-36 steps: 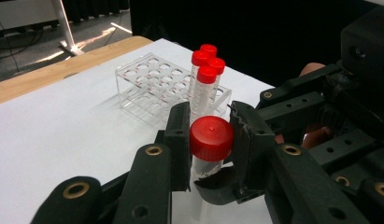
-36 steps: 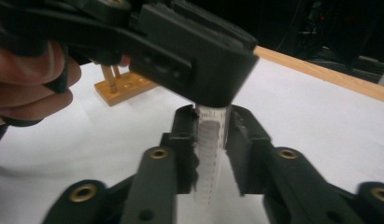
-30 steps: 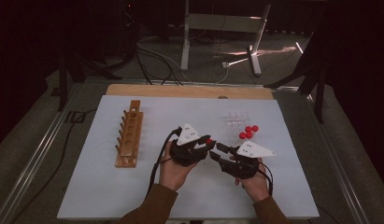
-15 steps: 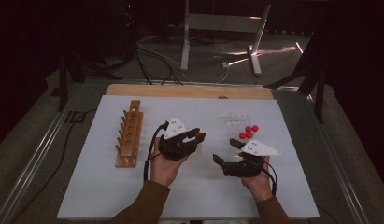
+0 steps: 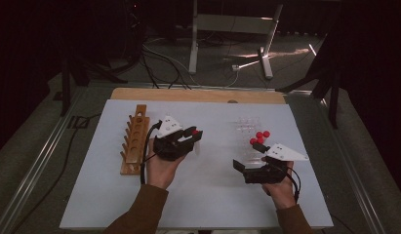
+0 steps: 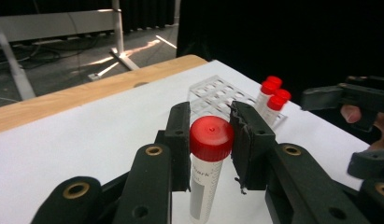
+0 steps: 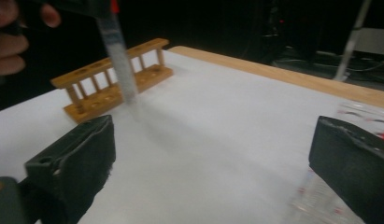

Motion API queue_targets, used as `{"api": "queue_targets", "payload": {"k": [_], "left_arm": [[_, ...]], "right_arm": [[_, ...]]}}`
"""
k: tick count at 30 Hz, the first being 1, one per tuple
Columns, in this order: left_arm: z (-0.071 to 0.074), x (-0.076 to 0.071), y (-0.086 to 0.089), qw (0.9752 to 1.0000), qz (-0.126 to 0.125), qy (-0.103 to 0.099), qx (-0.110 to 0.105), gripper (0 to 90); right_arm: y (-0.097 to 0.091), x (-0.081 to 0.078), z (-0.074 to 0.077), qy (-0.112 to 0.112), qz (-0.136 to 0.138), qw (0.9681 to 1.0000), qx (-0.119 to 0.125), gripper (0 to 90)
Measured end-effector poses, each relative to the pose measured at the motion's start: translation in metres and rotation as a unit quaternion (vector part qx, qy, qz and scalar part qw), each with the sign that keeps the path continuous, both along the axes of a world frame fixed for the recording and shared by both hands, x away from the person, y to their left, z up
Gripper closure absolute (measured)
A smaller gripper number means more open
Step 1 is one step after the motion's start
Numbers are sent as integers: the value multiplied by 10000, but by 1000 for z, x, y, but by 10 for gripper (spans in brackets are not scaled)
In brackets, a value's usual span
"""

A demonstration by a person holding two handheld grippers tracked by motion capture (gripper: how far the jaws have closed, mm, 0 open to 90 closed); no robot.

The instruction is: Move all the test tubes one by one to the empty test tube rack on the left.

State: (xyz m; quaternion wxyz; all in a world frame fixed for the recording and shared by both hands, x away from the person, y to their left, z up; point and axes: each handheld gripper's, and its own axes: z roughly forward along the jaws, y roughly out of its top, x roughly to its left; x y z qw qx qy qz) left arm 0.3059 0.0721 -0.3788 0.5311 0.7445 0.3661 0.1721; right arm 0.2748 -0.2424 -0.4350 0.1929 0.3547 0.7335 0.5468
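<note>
Well, from the high view the white worktop carries a wooden rack at about nine o'clock and a clear rack with red-capped tubes at about two o'clock. The left claw sits just right of the wooden rack, clamped on a tube whose red cap just shows. The right claw, at four o'clock, lies near the clear rack; its jaws have just been opening and now stand wide with nothing between them.

Up close, the left gripper view makes the grip plain: both pads press the tube just under its red cap, the tube upright with printed lettering on its side. Beyond, at one o'clock, stand the clear rack and three capped tubes.

Across in the right gripper view, the wide black jaws frame bare worktop. At eleven o'clock the held tube hangs tilted above the sheet, in front of the wooden rack, showing its row of empty holes.
</note>
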Motion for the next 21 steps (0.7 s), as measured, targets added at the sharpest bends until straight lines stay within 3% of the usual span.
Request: {"api": "queue_targets", "payload": {"k": [10,15,21], "left_arm": [[12,9,28,9994,324,-95,-15,710],[17,15,45,9985,538,-135,-23,709],[24,22,64,9966,769,-288,51,709]], "right_arm": [[-24,6,-2,6,-74,9996,279,12],[-40,6,0,49,-411,9986,320,7],[-50,5,5,12,-459,9980,430,6]]}}
